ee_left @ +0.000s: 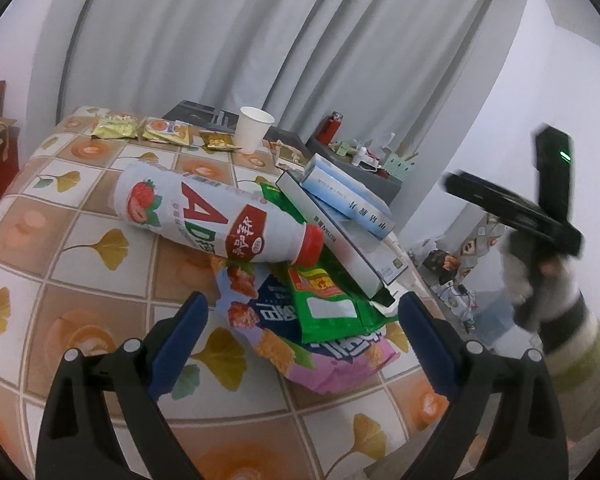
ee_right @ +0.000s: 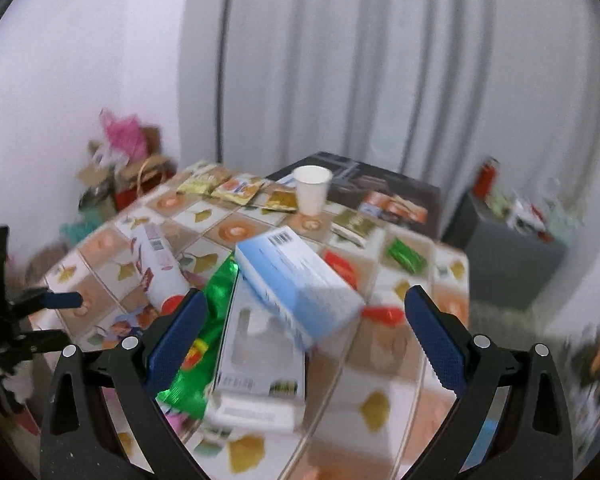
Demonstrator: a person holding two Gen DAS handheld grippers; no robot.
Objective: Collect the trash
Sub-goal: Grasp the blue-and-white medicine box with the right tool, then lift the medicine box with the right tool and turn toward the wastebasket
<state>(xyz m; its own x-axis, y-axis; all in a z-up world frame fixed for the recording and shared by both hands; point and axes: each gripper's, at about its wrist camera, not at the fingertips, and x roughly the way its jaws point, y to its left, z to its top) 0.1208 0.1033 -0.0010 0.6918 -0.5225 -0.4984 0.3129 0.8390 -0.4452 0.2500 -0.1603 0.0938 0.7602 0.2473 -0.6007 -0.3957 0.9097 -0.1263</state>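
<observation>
The tabletop (ee_left: 80,208), covered in a ginkgo-leaf tile pattern, stands before grey curtains (ee_left: 228,32). Left gripper (ee_left: 303,322) and right gripper (ee_right: 306,320) are both released, grasping nothing.

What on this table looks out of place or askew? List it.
The strawberry drink bottle lies on its side, its red cap resting on the snack wrappers. Two boxes are stacked crookedly over those wrappers. The paper cup stands upright; nothing looks spilled.
</observation>
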